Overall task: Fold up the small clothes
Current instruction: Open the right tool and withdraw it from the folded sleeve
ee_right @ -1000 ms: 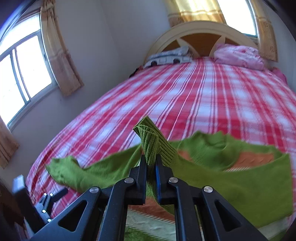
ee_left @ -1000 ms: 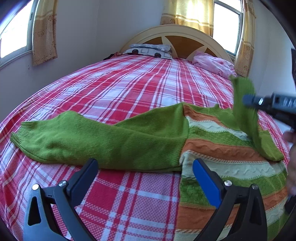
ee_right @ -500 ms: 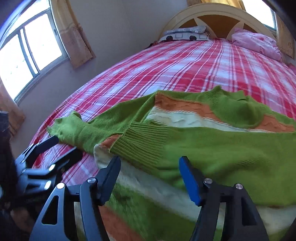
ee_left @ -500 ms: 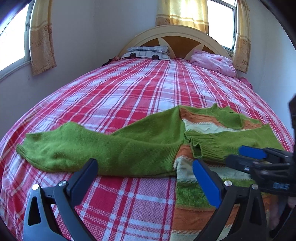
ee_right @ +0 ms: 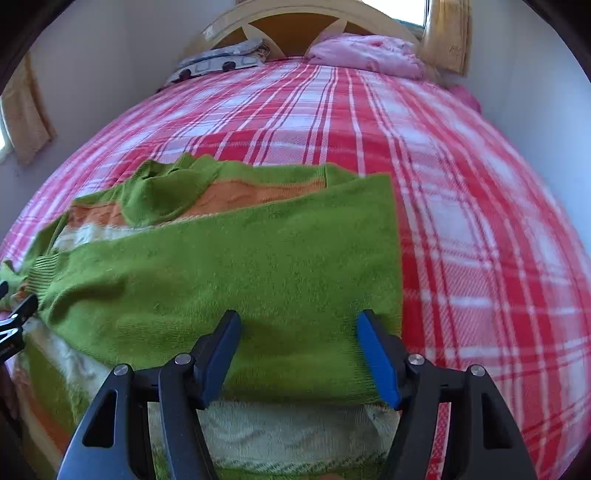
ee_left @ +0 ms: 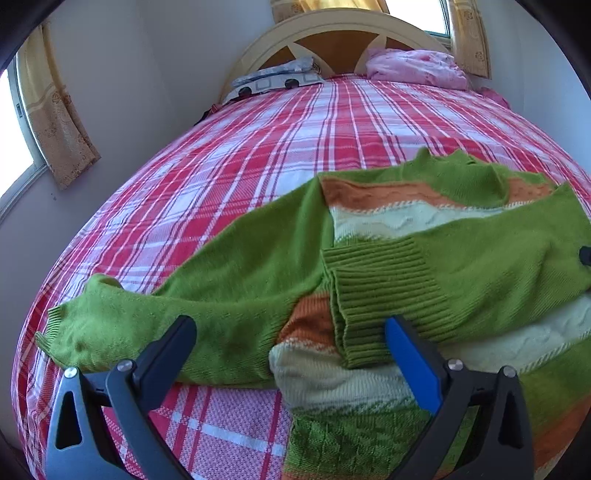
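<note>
A small green sweater with orange and cream stripes lies on the red plaid bed. Its right sleeve is folded across the chest, ribbed cuff near the middle. Its left sleeve stretches out flat to the left. My left gripper is open and empty, low over the sweater between the left sleeve and the cuff. My right gripper is open and empty, just above the folded sleeve at the sweater's right edge.
A pink pillow and a patterned pillow lie by the headboard. A wall with a curtained window runs along the left. The left gripper's tip shows at the left edge of the right wrist view.
The right gripper carried the right sleeve over the chest, opened and let it go, then drew back to the sweater's right edge. The left gripper moved closer over the sweater, still open.
</note>
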Available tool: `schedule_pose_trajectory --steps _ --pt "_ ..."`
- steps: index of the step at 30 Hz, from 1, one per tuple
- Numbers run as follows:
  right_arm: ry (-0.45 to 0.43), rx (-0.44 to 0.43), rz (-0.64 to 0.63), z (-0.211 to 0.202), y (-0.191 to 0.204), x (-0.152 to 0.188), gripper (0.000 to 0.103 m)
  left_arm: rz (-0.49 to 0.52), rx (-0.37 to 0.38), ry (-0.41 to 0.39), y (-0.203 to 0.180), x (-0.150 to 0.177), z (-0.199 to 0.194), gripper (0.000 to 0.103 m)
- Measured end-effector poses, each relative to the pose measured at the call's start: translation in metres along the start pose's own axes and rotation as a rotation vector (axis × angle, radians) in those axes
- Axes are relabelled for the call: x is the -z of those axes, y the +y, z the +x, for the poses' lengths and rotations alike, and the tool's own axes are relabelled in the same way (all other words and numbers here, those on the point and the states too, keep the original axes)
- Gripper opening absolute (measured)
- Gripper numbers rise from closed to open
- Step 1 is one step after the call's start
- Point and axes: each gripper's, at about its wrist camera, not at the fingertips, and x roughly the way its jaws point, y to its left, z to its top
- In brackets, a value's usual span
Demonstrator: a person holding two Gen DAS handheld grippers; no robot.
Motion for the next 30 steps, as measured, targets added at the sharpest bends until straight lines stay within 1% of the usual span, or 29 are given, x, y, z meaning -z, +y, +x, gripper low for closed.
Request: schedule_pose_trajectory --steps 2,3,4,5,6,8,9,11,13,15,18,20,24,27,30 --pt "0.02 0.024 -0.022 -0.004 0.004 0.001 0.066 0.012 -0.005 0.008 0.0 0.0 0.0 0.103" --pt "0.029 0.06 -0.047 -0.008 0.012 0.0 0.066 0.013 -0.007 0.001 -0.001 0.001 -0.002 0.103" --pt "0.019 0.096 -0.063 -0.013 0.019 0.0 0.066 0.014 -0.003 -0.001 0.001 0.003 -0.005 0.103" --pt "0.002 0.112 -0.083 -0.019 0.029 0.0 0.066 0.014 -0.002 0.0 0.001 0.003 -0.007 0.103" --pt "-0.012 0.088 -0.111 -0.024 0.04 -0.002 0.066 0.009 0.0 -0.003 0.005 0.005 -0.011 0.103" --pt "-0.013 0.012 -0.154 -0.029 0.07 -0.006 0.067 0.003 -0.003 -0.014 0.007 0.008 -0.016 0.103" --pt "-0.014 -0.028 -0.18 -0.029 0.093 -0.009 0.066 0.005 -0.008 -0.02 0.011 0.011 -0.021 0.103" --pt "-0.019 -0.076 -0.218 -0.027 0.125 -0.012 0.066 0.001 -0.017 -0.034 0.02 0.016 -0.028 0.103" --pt "-0.035 -0.125 -0.274 -0.02 0.169 -0.014 0.067 -0.005 -0.023 -0.038 0.03 0.019 -0.031 0.103" --pt "-0.028 -0.135 -0.306 -0.006 0.2 -0.015 0.067 -0.008 -0.035 -0.035 0.043 0.024 -0.033 0.103" --pt "-0.015 -0.15 -0.315 0.009 0.231 -0.011 0.066 -0.019 -0.061 -0.03 0.066 0.031 -0.032 0.103" --pt "-0.012 -0.143 -0.319 0.016 0.243 -0.005 0.066 -0.029 -0.075 -0.02 0.079 0.036 -0.029 0.103" --pt "-0.038 -0.112 -0.33 0.017 0.244 0.004 0.066 -0.044 -0.115 -0.015 0.102 0.043 -0.028 0.103" --pt "-0.055 -0.1 -0.339 0.017 0.245 0.006 0.066 -0.052 -0.159 -0.007 0.122 0.049 -0.024 0.103" --pt "-0.073 -0.076 -0.358 0.016 0.249 0.008 0.067 -0.08 -0.204 0.023 0.143 0.054 -0.014 0.103"
